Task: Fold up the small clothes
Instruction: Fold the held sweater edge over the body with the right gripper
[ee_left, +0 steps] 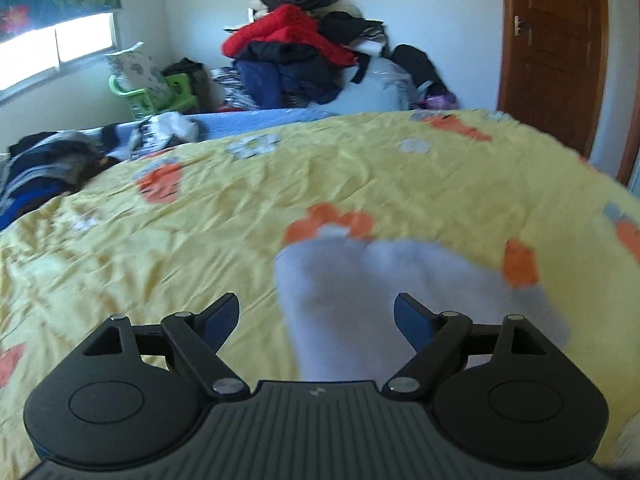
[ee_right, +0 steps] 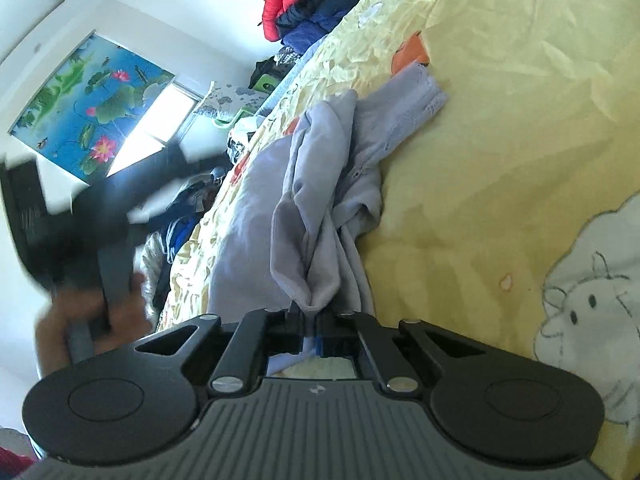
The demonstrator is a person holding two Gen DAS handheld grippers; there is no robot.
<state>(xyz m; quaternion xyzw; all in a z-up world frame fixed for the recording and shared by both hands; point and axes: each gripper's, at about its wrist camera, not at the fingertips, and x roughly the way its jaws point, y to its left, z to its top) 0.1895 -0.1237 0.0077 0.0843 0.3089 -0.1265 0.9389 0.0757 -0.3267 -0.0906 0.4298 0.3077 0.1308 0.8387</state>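
Observation:
A small pale lavender garment (ee_right: 320, 184) lies bunched on the yellow bedspread (ee_right: 500, 120). My right gripper (ee_right: 308, 314) is shut on a gathered fold of it, the cloth trailing away from the jaws. In the left wrist view the same garment (ee_left: 352, 296) shows blurred, spread between and beyond my open left gripper (ee_left: 316, 312), whose blue-padded fingers (ee_left: 224, 320) stand wide apart on either side without holding it. The left gripper and the hand on it show blurred at the left of the right wrist view (ee_right: 92, 240).
The bedspread (ee_left: 200, 240) has orange and white prints. A heap of red, black and blue clothes (ee_left: 296, 48) sits at the back. Dark clothes (ee_left: 44, 164) lie at the bed's left edge. A green chair (ee_left: 160, 92) stands by the window and a wooden door (ee_left: 556, 48) at the right.

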